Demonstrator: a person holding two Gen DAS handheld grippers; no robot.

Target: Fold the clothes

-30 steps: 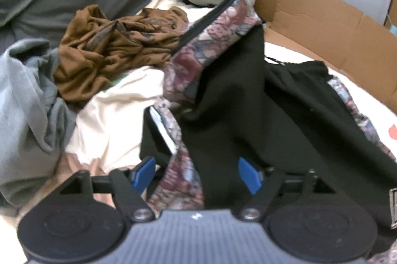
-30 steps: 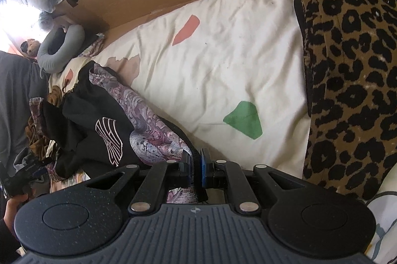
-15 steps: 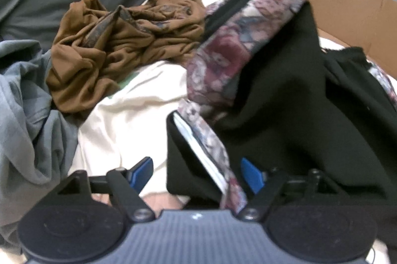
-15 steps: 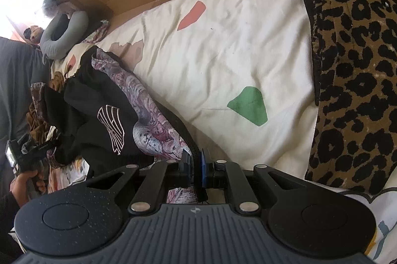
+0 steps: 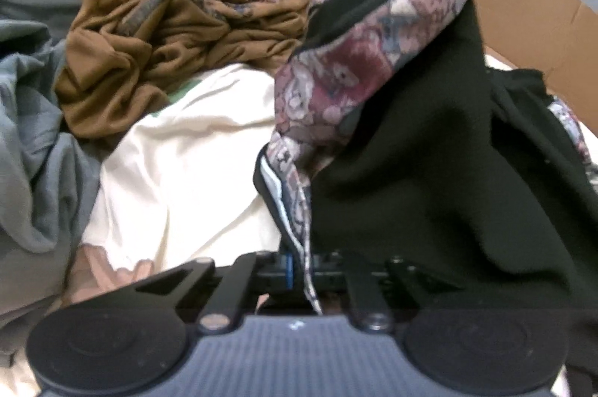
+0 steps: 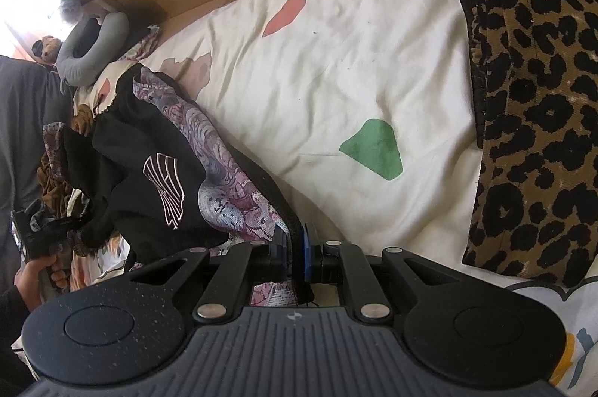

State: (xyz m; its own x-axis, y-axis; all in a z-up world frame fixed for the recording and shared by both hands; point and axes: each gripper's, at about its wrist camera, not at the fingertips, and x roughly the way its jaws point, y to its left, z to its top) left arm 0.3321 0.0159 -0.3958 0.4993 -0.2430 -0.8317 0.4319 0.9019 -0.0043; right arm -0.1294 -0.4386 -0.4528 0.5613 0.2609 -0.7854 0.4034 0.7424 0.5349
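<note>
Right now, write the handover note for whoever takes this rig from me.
Left tool: jaws have just been closing and now pinch the patterned edge of the black garment.
Right tool: shut on another edge of the same garment, near its patterned lining.
The garment hangs bunched between the two tools over the cream sheet; its logo side faces the right camera.
The brown garment and grey garment lie crumpled and unfolded beyond it.
Done: both grips taken.
Left: probably spread the black garment flat on the sheet, fold it, then the others.
</note>
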